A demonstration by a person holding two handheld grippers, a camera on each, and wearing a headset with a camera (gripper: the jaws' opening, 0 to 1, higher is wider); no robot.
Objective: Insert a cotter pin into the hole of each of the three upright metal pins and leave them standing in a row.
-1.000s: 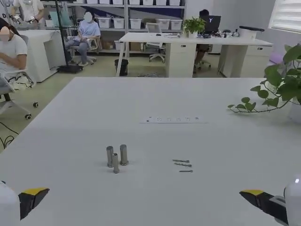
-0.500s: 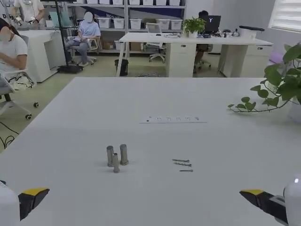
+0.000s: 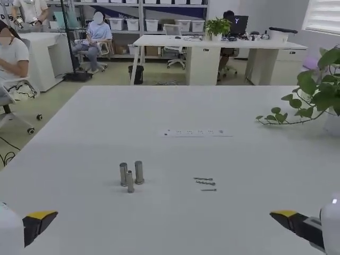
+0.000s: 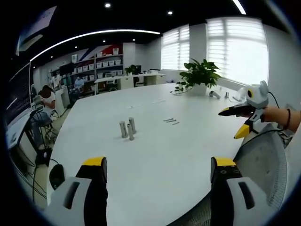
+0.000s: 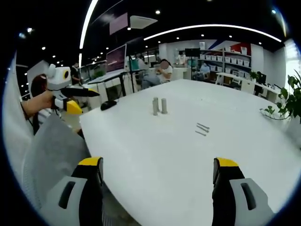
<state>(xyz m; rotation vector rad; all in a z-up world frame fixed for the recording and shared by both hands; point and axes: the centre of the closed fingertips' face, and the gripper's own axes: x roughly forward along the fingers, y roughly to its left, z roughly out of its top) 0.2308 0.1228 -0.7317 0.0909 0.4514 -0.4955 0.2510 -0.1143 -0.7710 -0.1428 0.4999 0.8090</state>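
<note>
Left gripper [image 4: 158, 170] and right gripper [image 5: 158, 170] jaws wide apart, empty; metal pins [image 3: 131, 177] and cotter pins [image 3: 205, 184] well ahead.

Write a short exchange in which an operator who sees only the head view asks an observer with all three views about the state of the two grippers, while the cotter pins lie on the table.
Operator: I see just a yellow tip in each bottom corner. Is the left gripper open?
Observer: Yes. In the left gripper view, the left gripper has its jaws wide apart with nothing between them.
Operator: And the right one?
Observer: In its own view, the right gripper is open and empty as well. The cotter pins lie well ahead of its jaws.
</note>
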